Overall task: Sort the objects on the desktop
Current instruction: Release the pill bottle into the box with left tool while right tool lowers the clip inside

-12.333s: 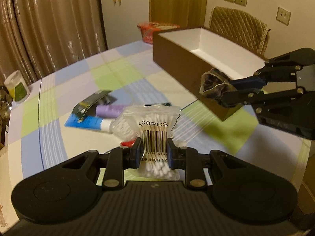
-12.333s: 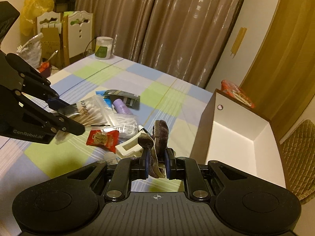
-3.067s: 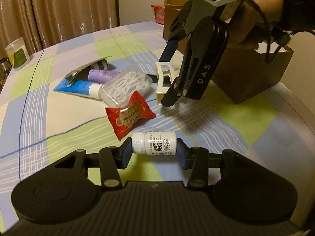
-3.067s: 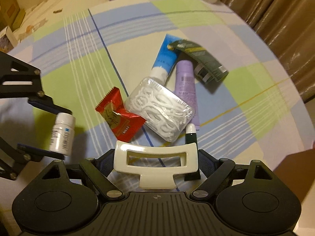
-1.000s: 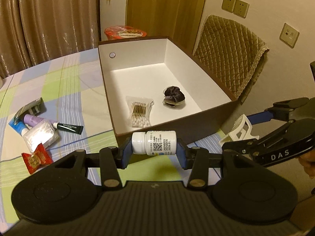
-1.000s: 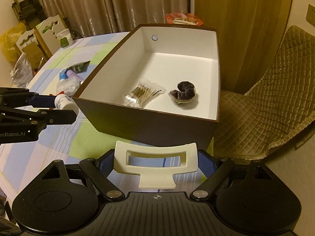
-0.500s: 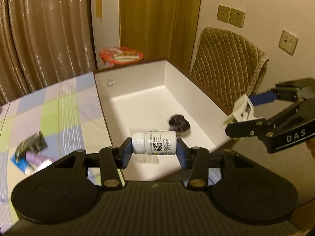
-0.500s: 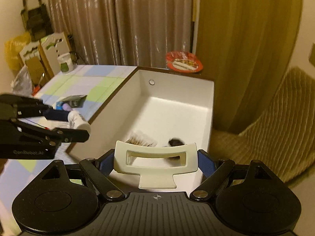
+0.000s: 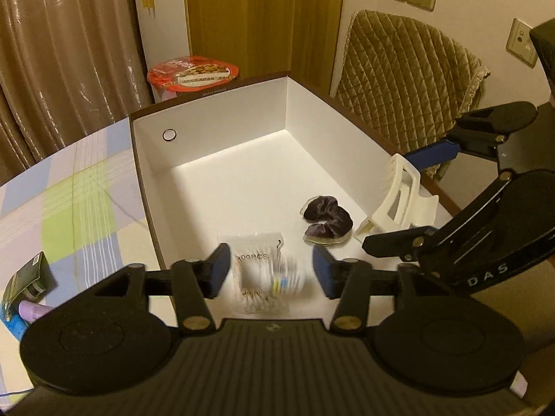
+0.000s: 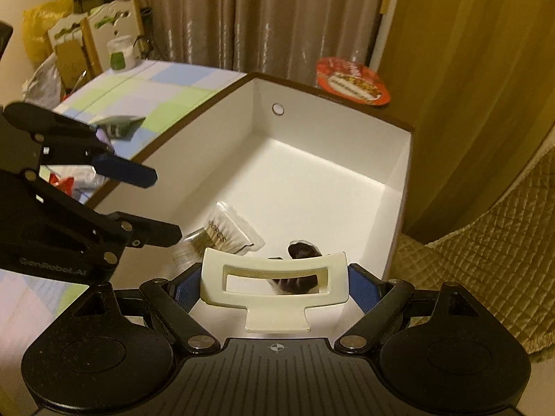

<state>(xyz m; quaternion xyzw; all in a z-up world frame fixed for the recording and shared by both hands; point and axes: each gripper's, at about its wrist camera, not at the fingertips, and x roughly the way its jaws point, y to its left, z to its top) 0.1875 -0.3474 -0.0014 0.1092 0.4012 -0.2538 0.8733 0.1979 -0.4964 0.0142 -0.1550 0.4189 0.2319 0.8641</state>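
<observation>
My left gripper point(image 9: 270, 270) is open over the near end of the brown box point(image 9: 138, 159) with white inside. The small white bottle point(image 9: 277, 279), blurred, is below and between the open fingers, over the cotton swab bag point(image 9: 258, 249). A dark scrunchie point(image 9: 326, 220) lies on the box floor. My right gripper point(image 10: 274, 286) is shut on a white hair claw clip point(image 10: 274, 280), held above the box's near right end. The clip point(image 9: 399, 201) and right gripper also show in the left wrist view. The left gripper point(image 10: 152, 204) shows open in the right wrist view.
On the checkered tablecloth point(image 9: 69, 208) left of the box lie a dark sachet point(image 9: 29, 279), a purple tube point(image 9: 33, 310) and a red snack packet point(image 10: 60, 183). A red instant noodle bowl point(image 9: 192, 72) stands behind the box. A quilted chair point(image 9: 409, 79) is to the right.
My left gripper has opened and let go of the white bottle, which is dropping into the box. Both grippers have moved closer over the box. The right still holds the clip.
</observation>
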